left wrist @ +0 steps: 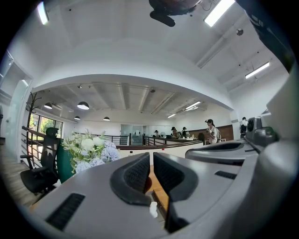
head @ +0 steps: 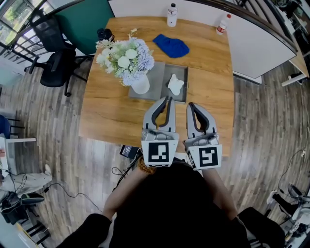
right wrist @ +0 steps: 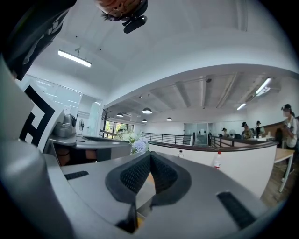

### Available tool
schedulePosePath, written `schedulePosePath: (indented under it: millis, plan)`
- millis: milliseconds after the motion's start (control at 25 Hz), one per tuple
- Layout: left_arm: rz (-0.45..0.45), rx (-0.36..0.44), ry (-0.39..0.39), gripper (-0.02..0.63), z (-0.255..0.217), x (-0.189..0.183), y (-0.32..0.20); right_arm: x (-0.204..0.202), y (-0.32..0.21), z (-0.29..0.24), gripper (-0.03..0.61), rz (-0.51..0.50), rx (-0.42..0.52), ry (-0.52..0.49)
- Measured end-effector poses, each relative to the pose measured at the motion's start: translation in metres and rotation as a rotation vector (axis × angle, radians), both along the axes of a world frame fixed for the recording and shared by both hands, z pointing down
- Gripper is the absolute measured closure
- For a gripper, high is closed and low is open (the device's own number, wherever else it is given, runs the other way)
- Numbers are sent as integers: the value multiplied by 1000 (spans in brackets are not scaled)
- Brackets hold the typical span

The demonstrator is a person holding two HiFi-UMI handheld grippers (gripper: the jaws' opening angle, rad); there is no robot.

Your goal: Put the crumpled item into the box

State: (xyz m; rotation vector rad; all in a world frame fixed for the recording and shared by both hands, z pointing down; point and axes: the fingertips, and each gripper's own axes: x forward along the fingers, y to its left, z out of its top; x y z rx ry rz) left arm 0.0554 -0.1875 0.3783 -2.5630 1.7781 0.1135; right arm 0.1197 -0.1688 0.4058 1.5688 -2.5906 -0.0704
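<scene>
A white crumpled item (head: 176, 85) lies in the right half of a shallow grey box (head: 181, 70) at the middle of the wooden table (head: 213, 87). A blue crumpled cloth (head: 171, 46) rests farther back on the bare wood. My left gripper (head: 169, 99) hovers over the table's near edge and points at the box, shut on nothing. Just to its right, my right gripper (head: 191, 105) is also shut and empty. In the left gripper view, the left gripper (left wrist: 152, 163) has its pads nearly touching, with a small white thing (left wrist: 153, 209) showing low between them. In the right gripper view, the pads of the right gripper (right wrist: 150, 161) meet.
A white vase of pale flowers (head: 127, 59) stands on the box's left half. Two bottles (head: 172, 14) (head: 222, 24) stand at the table's far edge against a white partition. Black office chairs (head: 54, 58) are to the left. Cables lie on the floor.
</scene>
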Motion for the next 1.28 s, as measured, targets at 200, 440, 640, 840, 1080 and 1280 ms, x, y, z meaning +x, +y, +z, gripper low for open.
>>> schedulePosePath:
  millis: [200,440,640,840,1080,1280]
  plan:
    - [-2,-22,-10,571,11,0,0,-4,1,10,575,-29,-27,1]
    - [-7,-42,-11,572,20,-2,-1,-9,0,12,574,-23,-19,-18]
    - [-3,-59,-8,572,27,-1,-1,-7,-2,17,574,-16,-32,-16]
    - [0,-77,-19,572,33,-1,-2,-5,0,29,574,-29,-64,10]
    - [-1,-87,-18,572,37,-2,-2,-5,-1,32,574,-11,-73,1]
    - [-3,-92,-25,572,39,-3,0,-7,-2,29,574,-15,-60,-10]
